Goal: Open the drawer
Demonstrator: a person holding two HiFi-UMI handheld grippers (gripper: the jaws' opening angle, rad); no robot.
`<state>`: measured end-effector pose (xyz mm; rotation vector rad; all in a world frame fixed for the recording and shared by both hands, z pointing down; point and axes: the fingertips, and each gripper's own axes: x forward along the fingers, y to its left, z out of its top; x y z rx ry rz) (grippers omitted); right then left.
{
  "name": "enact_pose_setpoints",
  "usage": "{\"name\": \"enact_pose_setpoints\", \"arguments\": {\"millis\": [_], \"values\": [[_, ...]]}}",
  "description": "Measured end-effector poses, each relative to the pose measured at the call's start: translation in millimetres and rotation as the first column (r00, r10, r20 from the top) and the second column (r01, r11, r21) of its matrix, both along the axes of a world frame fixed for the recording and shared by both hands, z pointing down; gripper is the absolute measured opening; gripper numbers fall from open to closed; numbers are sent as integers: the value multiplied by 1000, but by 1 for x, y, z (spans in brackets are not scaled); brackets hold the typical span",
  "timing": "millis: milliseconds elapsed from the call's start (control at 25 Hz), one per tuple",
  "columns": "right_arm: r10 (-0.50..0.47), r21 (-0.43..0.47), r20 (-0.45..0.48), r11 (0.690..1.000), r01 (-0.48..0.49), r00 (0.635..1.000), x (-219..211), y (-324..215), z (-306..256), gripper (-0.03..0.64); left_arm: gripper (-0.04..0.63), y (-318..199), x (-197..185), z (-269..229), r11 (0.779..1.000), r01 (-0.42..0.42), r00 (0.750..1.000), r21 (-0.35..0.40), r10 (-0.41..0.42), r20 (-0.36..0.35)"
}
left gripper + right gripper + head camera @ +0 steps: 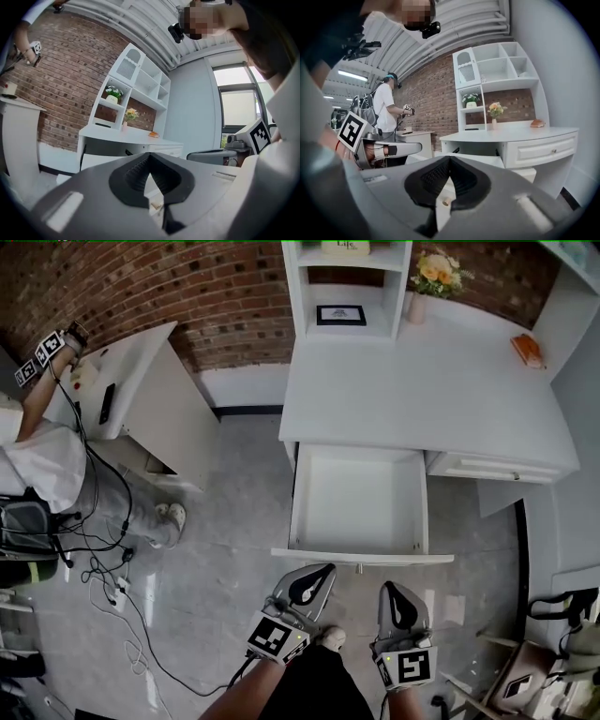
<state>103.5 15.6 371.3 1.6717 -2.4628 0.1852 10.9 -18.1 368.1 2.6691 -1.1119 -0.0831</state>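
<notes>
The white desk has its left drawer pulled far out, and nothing lies inside it. A small knob sticks out of the drawer's front panel. My left gripper and right gripper hover side by side just in front of that panel, apart from it. Both are shut with nothing between the jaws. In the left gripper view the left gripper points level at the desk. The right gripper faces the desk too, and the knob shows through the gap under its closed tips.
A closed drawer sits right of the open one. A shelf unit, a flower vase and an orange object are on the desk. Another person stands left by a white cabinet; cables cross the floor.
</notes>
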Motion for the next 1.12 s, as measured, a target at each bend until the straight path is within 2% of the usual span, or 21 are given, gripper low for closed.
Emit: {"name": "enact_pose_setpoints", "arguments": {"millis": [280, 400, 520, 800, 1120], "values": [[-101, 25, -49, 994, 103, 994, -22, 9, -50, 2, -2, 6, -8, -44, 1000, -1, 1000, 21, 1, -13], [-133, 28, -26, 991, 134, 991, -35, 12, -77, 2, -3, 6, -14, -66, 999, -6, 1000, 38, 6, -11], [-104, 36, 12, 994, 103, 995, -32, 13, -96, 2, -3, 7, -21, -86, 999, 3, 1000, 37, -2, -21], [-24, 97, 14, 995, 22, 1000, -5, 3, -140, 2, -2, 10, -19, -124, 998, 4, 1000, 62, -2, -25], [-3, 111, 58, 994, -4, 998, 4, 13, -177, 2, -2, 19, -34, -161, 995, 51, 998, 83, -48, -33]]}}
